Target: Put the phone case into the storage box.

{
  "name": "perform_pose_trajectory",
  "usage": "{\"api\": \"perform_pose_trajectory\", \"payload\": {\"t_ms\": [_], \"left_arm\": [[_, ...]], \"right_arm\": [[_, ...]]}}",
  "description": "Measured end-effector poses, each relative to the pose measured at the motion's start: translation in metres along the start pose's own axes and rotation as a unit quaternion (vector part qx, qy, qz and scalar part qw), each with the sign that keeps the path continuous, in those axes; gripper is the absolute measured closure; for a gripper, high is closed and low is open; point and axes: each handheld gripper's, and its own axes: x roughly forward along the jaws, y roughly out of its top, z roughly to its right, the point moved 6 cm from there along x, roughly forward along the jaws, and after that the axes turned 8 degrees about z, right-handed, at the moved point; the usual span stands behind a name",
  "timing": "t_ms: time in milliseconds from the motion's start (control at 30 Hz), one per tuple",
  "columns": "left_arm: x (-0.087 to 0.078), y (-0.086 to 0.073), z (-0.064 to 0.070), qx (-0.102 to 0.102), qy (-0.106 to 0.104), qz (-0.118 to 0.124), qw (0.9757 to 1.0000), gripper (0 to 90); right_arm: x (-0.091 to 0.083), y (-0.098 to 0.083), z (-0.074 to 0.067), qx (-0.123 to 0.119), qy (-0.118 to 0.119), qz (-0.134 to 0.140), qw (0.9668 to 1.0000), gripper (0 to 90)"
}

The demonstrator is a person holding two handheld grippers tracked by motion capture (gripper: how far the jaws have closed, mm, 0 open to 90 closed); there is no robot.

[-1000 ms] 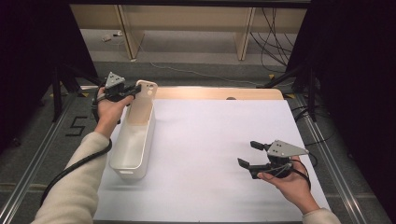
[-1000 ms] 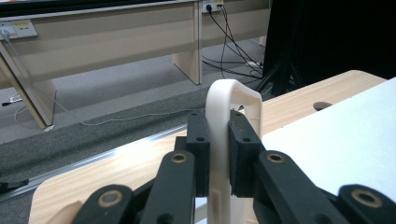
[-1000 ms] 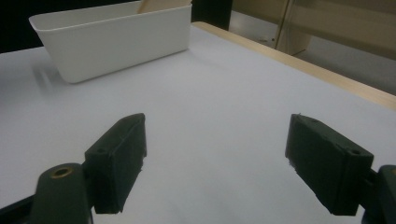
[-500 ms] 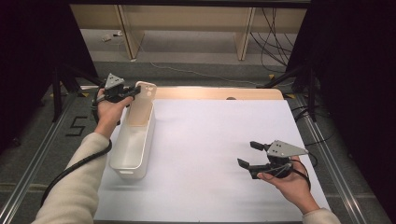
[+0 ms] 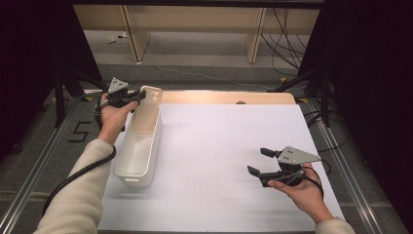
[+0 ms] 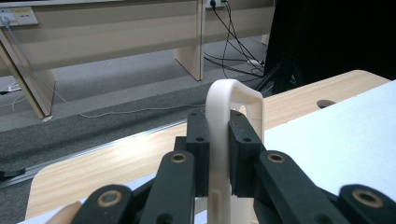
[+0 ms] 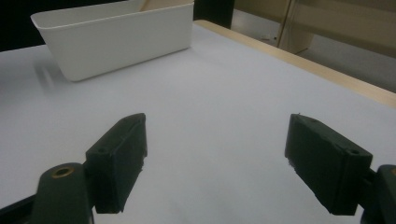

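Between left gripper (image 5: pixel 138 97) fingers (image 6: pixel 198 154): one white bin (image 5: pixel 136 156), clamped at its handle end. Right gripper (image 5: pixel 259 162) fingers (image 7: pixel 119 161) apart, nothing between, bin well beyond.

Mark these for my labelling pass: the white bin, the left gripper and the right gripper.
white bin (image 5: pixel 137 155): high view, on its inner floor.
left gripper (image 6: pixel 219 154): left gripper view, between its pads, which are clamped on the bin's handle.
right gripper (image 5: pixel 258 161): high view, in the gap between its open fingertips.
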Motion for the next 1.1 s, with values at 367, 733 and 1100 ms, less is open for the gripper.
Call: {"api": "perform_pose_trajectory", "payload": {"t_ms": [367,733,1100], "left_arm": [[-0.0005,-0.0020,-0.0019,-0.005,-0.001,-0.001,1.0000,80.3],[-0.0014,-0.0044,-0.0056,-0.009,-0.001,-0.008,0.9999,78.7],[-0.0008,-0.0069,-0.0092,-0.008,0.006,-0.016,0.9998,76.6]], "right_arm": [[0.0005,-0.0003,-0.0005,-0.001,0.000,-0.002,1.0000,22.4],[0.0009,-0.0004,-0.0006,-0.001,0.000,-0.001,1.0000,22.5],[0.0010,-0.0007,-0.0007,-0.001,0.001,-0.002,1.0000,22.5]]}}
